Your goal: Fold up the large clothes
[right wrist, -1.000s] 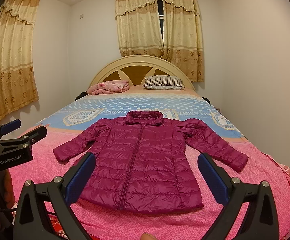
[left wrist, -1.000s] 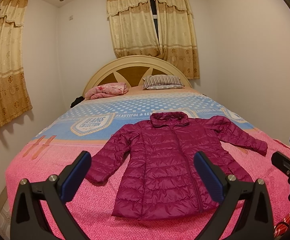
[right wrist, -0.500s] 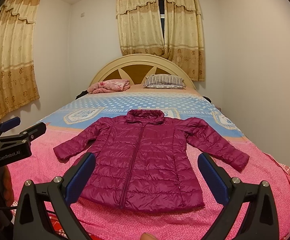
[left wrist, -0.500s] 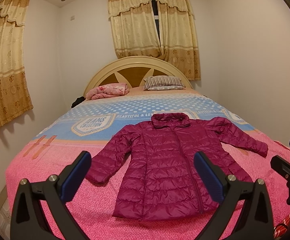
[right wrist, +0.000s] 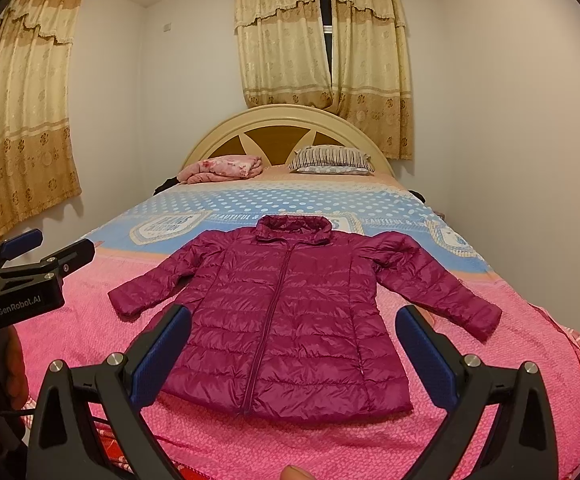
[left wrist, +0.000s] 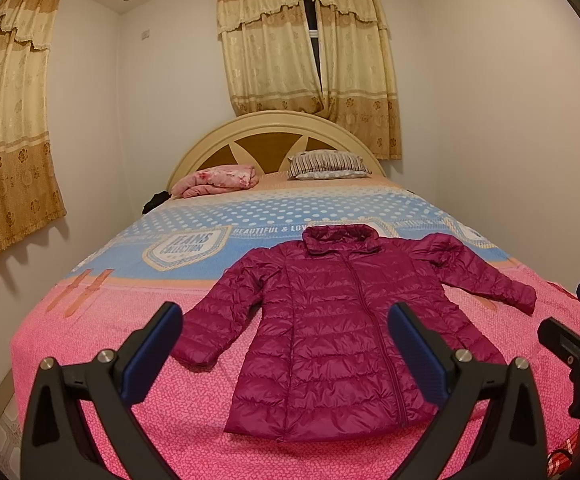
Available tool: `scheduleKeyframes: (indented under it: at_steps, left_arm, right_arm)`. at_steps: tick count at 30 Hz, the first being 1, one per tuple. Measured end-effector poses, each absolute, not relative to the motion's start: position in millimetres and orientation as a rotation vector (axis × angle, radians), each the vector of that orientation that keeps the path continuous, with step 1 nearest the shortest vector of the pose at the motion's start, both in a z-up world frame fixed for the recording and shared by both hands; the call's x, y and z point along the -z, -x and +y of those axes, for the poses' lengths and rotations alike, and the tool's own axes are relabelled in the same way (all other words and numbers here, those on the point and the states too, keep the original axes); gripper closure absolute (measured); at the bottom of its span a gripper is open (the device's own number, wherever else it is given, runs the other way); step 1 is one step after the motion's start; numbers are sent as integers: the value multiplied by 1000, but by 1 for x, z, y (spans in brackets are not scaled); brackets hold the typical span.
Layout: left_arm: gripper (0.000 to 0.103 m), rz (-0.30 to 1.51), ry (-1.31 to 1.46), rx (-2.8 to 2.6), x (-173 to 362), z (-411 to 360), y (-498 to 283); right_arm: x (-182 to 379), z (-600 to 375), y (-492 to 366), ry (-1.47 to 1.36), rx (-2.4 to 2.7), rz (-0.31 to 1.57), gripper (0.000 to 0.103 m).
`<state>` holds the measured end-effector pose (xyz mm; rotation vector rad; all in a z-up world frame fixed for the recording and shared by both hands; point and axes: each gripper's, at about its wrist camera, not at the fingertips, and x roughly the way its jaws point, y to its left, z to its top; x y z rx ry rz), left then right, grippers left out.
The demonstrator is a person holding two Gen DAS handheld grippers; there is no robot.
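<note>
Jacket: a magenta quilted puffer jacket lies flat and front-up on the near, pink half of the bed, zipped, with its collar toward the headboard and its hem toward the near edge.
Sleeves: both are spread out to the sides — the left one angles down toward the near left, the right one reaches out to the right edge of the bedspread.
Left gripper: the left gripper hangs above the near end of the bed with its jaws spread wide; its blue-padded fingers frame the jacket's left sleeve and lower body and touch nothing.
Right gripper: the right gripper is likewise wide apart and holds nothing; the jacket's hem shows between its fingers, well clear of both.
Side by side: each gripper shows at the edge of the other's view — the two are level at the foot of the bed.
Bedspread: pink with a fine pattern near, blue with white dots and printed badges farther back.
Far end: a folded pink blanket on the left and a striped pillow on the right rest against the curved headboard.
Room: gold curtains hang behind the headboard and on the left wall.
</note>
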<state>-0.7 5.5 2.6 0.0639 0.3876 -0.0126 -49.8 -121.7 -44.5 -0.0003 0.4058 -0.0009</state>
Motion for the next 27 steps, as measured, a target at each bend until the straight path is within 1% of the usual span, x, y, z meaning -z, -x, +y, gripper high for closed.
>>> scheduleKeyframes:
  at_steps: [27]
  left_arm:
    - [0, 390, -63, 12, -2, 6, 0]
  right_arm:
    - [48, -119, 48, 2, -11, 417, 1]
